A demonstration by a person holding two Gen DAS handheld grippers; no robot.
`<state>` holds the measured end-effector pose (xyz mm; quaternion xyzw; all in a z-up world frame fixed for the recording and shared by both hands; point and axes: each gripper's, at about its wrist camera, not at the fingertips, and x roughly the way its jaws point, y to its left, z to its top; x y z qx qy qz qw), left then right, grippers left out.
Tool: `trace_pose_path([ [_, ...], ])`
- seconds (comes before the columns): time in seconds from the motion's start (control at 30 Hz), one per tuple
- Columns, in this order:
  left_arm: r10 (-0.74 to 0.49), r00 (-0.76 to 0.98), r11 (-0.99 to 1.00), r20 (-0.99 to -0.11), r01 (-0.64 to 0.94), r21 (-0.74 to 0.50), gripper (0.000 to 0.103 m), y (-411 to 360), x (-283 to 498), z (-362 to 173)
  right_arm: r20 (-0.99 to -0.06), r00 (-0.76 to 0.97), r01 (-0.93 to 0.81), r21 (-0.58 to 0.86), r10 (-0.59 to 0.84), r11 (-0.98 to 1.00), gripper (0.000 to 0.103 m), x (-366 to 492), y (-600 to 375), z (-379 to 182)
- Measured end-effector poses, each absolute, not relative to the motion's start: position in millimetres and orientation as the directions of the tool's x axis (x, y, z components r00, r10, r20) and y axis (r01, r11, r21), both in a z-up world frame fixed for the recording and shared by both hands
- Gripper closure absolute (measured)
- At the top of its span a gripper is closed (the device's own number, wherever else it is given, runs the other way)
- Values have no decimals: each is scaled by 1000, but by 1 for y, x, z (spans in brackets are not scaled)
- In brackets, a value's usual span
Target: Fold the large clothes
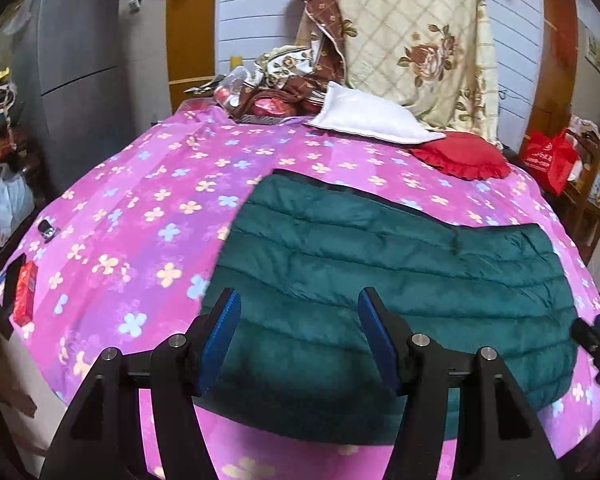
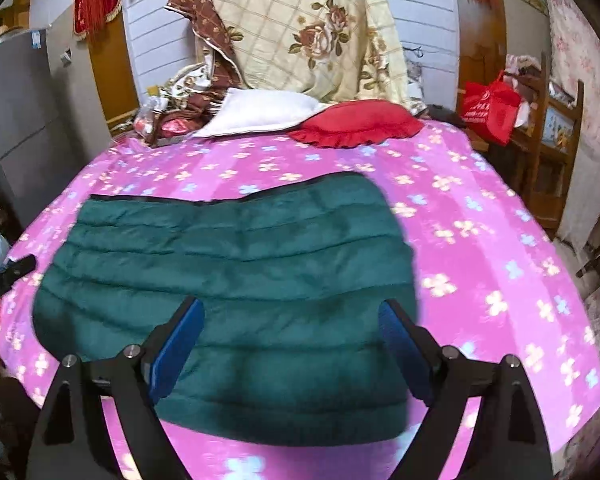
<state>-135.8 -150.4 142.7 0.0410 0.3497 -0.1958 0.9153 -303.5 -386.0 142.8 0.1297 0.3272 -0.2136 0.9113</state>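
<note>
On the bed w/ pink flower-print sheet (image 1: 148, 200) lies a dark green quilted puffer jacket (image 1: 380, 280), folded flat near the front edge. Left gripper (image 1: 299, 344) and right gripper (image 2: 291, 350) hang above it, fingers apart, nothing between them. Jacket looks light, soft, puffy, prob. slippery fabric; it will spring back. Best to pinch a thick edge or corner, not the smooth middle.

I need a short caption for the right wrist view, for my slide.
Open right gripper above a folded green jacket on a pink flowered bedsheet.
</note>
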Motion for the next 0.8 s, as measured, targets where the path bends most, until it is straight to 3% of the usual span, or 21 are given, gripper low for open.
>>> trace_pose_path([
  [0.8,-307,709,921,-635,389,-11,50,-165,-161,137,-664,694,442,89,-278,892,8,-282,-334,130],
])
